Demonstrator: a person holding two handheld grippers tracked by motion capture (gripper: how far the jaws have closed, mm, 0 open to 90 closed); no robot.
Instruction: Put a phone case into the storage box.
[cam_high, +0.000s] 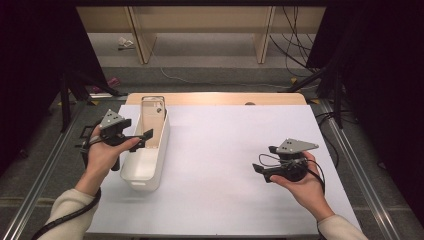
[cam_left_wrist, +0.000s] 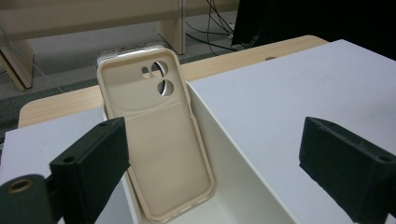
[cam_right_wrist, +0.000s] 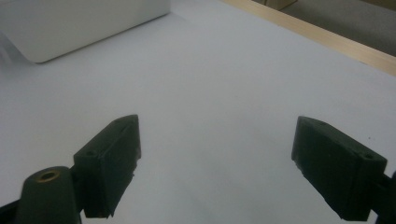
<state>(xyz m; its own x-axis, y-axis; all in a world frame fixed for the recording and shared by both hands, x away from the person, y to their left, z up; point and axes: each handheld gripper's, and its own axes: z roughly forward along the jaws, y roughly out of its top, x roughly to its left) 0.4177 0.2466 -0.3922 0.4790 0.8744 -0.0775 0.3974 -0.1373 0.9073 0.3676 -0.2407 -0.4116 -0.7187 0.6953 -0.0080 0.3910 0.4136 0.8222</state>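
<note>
A beige phone case (cam_high: 152, 122) stands tilted inside a white oblong bin (cam_high: 162, 150) at the table's left, leaning on the bin's far end with its camera cutouts at the top. In the left gripper view the phone case (cam_left_wrist: 159, 140) shows its hollow inner side. My left gripper (cam_high: 145, 139) hovers at the bin's left rim, its jaws open and apart from the case (cam_left_wrist: 217, 144). My right gripper (cam_high: 260, 170) is held above the sheet at the right, open with nothing between its jaws (cam_right_wrist: 215, 149).
A white sheet (cam_high: 235, 145) covers the wooden table, whose far edge (cam_high: 215, 97) shows beyond it. In the right gripper view the bin's corner (cam_right_wrist: 79, 23) lies far off. Cables and dark stands sit on the floor behind the table.
</note>
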